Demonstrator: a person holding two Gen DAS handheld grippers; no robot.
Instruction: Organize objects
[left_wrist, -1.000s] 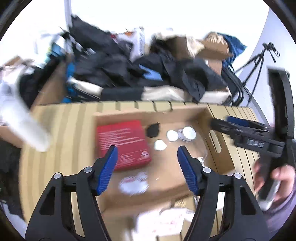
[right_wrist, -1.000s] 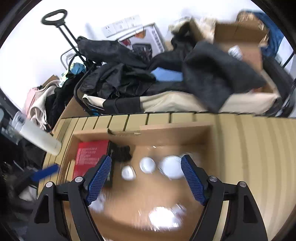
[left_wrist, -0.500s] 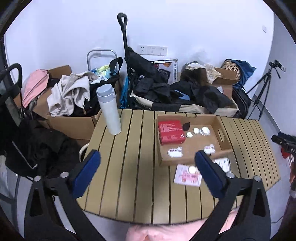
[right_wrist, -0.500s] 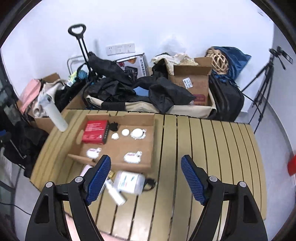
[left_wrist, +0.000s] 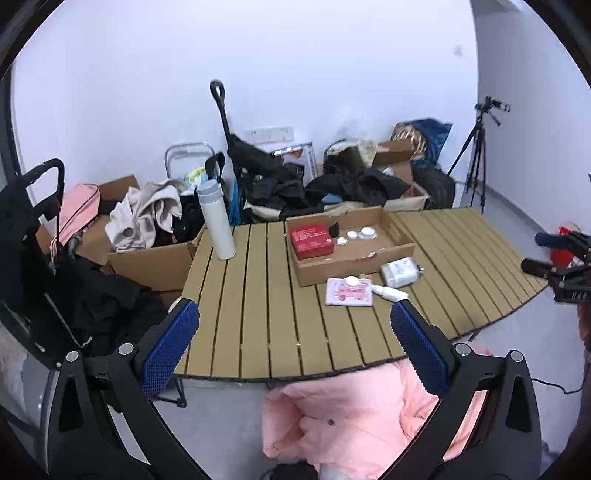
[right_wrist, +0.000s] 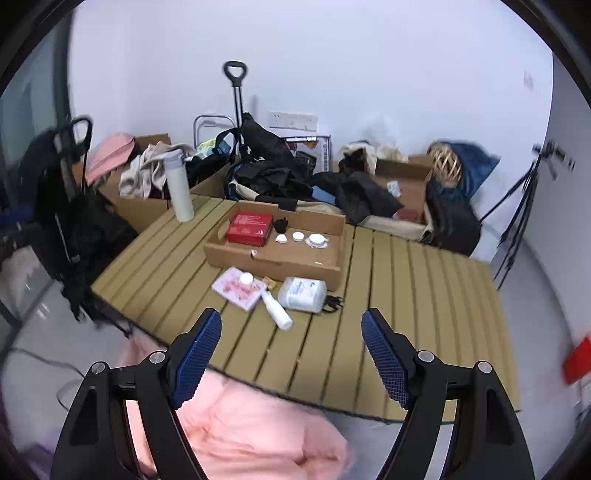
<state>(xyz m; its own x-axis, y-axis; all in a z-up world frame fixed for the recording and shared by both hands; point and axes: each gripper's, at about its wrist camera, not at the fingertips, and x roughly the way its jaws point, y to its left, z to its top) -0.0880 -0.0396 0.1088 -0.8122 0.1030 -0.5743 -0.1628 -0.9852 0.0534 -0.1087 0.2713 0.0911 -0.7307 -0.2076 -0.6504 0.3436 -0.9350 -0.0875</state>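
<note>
Both tongs, left tongs (left_wrist: 294, 341) and right tongs (right_wrist: 291, 349), hang spread and empty at lower frame. Mid-frame on the desk (right_wrist: 424, 295), the cardboard tray (right_wrist: 273, 258) holds a red box (right_wrist: 249, 223); a white bottle (right_wrist: 277, 312) lies just before it.

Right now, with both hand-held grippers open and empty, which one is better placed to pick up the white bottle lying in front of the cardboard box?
Probably the right hand-held gripper. In its view the white bottle lies just beyond its open fingertips, nearly centred. In the left view the bottle sits off toward the right fingertip.
</note>
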